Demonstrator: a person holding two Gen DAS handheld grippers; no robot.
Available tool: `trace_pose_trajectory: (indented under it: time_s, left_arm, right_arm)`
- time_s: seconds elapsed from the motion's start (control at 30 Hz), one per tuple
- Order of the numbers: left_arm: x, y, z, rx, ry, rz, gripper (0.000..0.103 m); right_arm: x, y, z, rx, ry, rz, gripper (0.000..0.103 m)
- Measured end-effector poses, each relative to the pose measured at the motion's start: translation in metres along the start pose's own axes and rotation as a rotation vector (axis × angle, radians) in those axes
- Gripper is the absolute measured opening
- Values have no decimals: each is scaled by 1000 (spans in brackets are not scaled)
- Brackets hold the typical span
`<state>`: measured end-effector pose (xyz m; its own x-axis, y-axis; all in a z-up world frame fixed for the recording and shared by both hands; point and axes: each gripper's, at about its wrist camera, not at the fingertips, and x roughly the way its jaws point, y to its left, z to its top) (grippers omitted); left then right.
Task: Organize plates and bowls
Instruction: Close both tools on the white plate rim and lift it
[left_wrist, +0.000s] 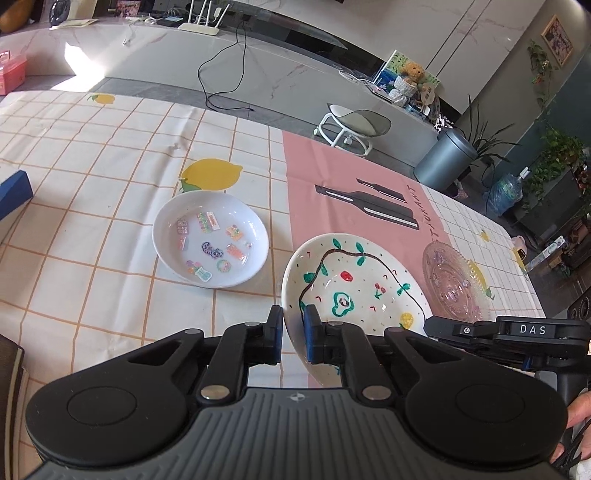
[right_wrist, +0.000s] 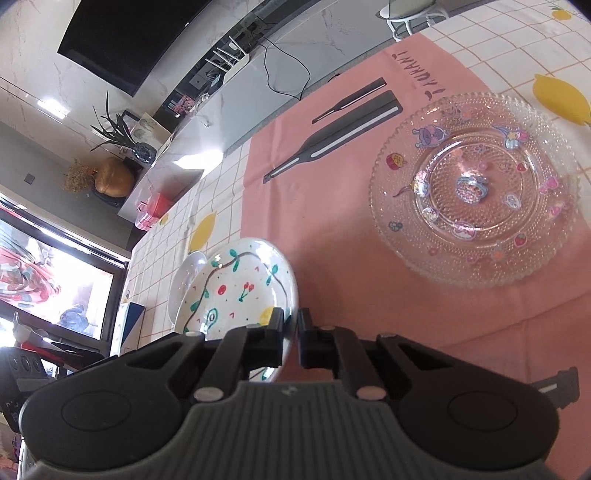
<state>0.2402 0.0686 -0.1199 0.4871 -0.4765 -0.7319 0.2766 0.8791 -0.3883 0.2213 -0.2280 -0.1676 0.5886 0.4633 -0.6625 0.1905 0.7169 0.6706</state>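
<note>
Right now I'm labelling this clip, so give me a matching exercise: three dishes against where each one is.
1. white bowl with stickers
2. hand-painted white ceramic plate
3. clear beaded glass plate

a. on the pink placemat
b. on the lemon-print checked tablecloth
c. clamped at its rim by both hand-held grippers

Pairs: 1-b, 2-c, 3-a

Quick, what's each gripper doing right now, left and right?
Left gripper: shut on the rim of the white hand-painted ceramic plate.
Right gripper: shut on the same plate's opposite rim.

bare cloth (left_wrist: 92, 206) left, glass plate (right_wrist: 474, 188) right
</note>
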Motion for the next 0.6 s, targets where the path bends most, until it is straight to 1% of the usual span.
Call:
trace_pose_trajectory:
  time_s: [0.13, 0.23, 0.3, 0.6]
  left_arm:
    - [-21, -14, -1, 22, -19, 10, 12]
    - [-36, -29, -6, 31, -24, 33, 12]
    - [-45, -39, -10, 31, -32, 35, 12]
    - [-71, -95, -36, 44, -54, -1, 12]
  right_arm:
    - [-17, 8, -5, -27, -22, 11, 6]
    - [-33, 12, -10, -22, -40, 22, 6]
    - [-43, 12, -13, -21, -49, 28, 6]
    - [-110, -4, -38, -5, -106, 33, 6]
